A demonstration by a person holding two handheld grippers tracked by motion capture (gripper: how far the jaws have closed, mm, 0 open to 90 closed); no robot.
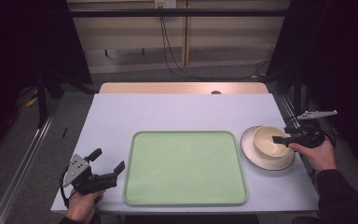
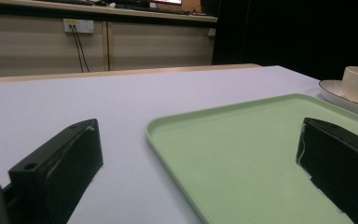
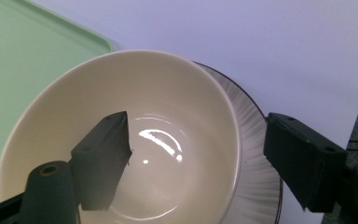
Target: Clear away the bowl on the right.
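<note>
The bowl [image 1: 271,140] sat empty on a white plate [image 1: 249,148] at the right side of the tabletop [image 1: 177,112], just beside the green tray [image 1: 185,167]. We saw the right gripper [image 3: 193,149] poised over its near rim, fingers [image 3: 103,158] spread wide and gripping nothing: one finger hung inside the bowl, the other outside above the plate, so the wall of the bowl lay between them, untouched as far as we could tell. We judged the step in hand to be the approach for a rim grasp. The next move would call for closing squarely on that wall without tipping the bowl or dragging the plate, then lifting clear. The left gripper [image 1: 103,166] rested low at the tray's left edge, its fingers [image 2: 58,163] also wide apart with nothing between them, one over the bare tabletop and one over the tray
</note>
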